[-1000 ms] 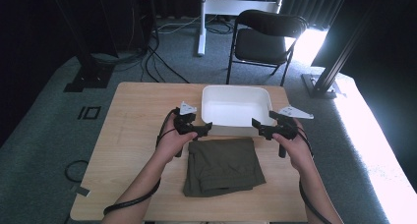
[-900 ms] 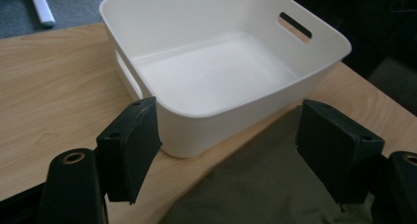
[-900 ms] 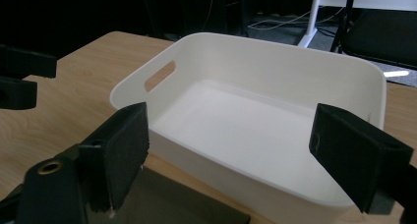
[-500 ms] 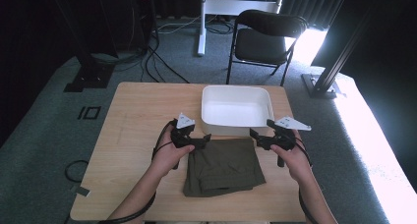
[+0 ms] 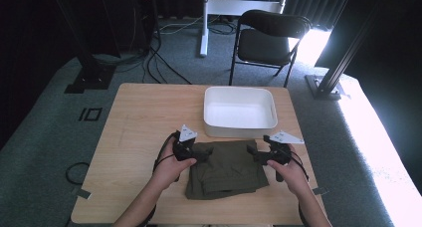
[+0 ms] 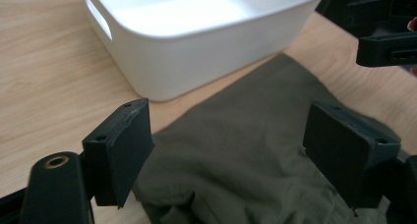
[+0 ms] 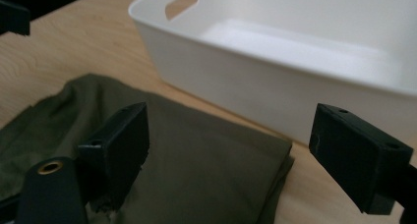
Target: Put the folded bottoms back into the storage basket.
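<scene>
left gripper [image 5: 198, 155]: jaws spread wide, nothing between them – sits at the left far corner of the cloth, jaws aimed inward toward the other gripper.
left gripper view: the cloth's far edge runs between and below the two jaws; bin wall just ahead and to the left; the other gripper [image 6: 388, 32] well ahead at upper right.
folded cloth [image 5: 227, 168]: olive-green garment, folded into a rough rectangle, flat on the table [image 5: 134, 122] between the two grippers, just short of the bin on the person's side – not touching it as far as I can tell.
cloth handling (judgement): soft, light, limp – will sag and unfold if lifted by one point; not fragile, not slippery. Layers likely slide apart unless pinched through the full stack.
where to grip (judgement): the two far corners, one per gripper, jaws closing over the folded edge so all layers are caught; the right corner looks thick and neat in the right gripper view [image 7: 275, 150].
white bin [image 5: 240, 111]: empty, open top, handle cut-outs, just beyond both grippers.
right gripper [image 5: 258, 156]: jaws also wide apart, holding nothing – at the cloth's right far corner, aimed inward.
right gripper view: cloth corner below and between the jaws, bin wall close ahead.
task: none stated.
</scene>
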### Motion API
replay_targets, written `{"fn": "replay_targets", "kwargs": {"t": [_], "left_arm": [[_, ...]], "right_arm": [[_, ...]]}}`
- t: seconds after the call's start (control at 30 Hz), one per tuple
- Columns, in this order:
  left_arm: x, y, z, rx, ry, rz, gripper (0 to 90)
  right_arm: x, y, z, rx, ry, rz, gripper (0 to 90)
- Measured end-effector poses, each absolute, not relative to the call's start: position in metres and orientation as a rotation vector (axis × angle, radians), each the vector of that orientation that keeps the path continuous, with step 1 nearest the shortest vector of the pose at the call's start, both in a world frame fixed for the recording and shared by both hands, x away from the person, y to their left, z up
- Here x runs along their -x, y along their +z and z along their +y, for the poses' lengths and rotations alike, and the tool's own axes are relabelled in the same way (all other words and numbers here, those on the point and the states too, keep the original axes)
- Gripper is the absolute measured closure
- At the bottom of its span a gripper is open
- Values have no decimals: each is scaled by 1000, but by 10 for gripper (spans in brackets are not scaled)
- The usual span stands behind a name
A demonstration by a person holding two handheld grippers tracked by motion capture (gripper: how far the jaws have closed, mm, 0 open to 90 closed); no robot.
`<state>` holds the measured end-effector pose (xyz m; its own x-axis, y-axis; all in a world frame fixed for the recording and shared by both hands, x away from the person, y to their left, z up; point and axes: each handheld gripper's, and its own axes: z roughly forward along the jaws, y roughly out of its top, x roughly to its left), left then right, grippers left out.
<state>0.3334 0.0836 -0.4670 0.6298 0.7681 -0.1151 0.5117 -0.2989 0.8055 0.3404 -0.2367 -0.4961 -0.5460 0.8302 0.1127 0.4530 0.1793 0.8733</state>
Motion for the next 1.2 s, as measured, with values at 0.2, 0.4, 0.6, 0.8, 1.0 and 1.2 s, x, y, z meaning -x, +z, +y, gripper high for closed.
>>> {"fn": "replay_targets", "kwargs": {"t": [0.2, 0.4, 0.6, 0.8, 1.0, 1.2], "left_arm": [[-327, -480, 89, -2003, 342, 1044, 193], [-320, -498, 90, -2022, 308, 1101, 193], [-314, -512, 91, -2036, 297, 1138, 173], [-312, -523, 94, -2055, 267, 1170, 173], [-312, -534, 91, -2080, 256, 1184, 173], [-314, -539, 89, -2076, 268, 1206, 173]], "right_arm": [[-335, -512, -237, -1249, 1274, 2091, 151], [-331, -526, -238, -1289, 1252, 2096, 151], [-328, -538, -237, -1313, 1218, 2117, 150], [-327, -547, -234, -1342, 1192, 2149, 150], [-327, -555, -227, -1352, 1139, 2189, 137], [-327, -560, -227, -1383, 1115, 2186, 129]]}}
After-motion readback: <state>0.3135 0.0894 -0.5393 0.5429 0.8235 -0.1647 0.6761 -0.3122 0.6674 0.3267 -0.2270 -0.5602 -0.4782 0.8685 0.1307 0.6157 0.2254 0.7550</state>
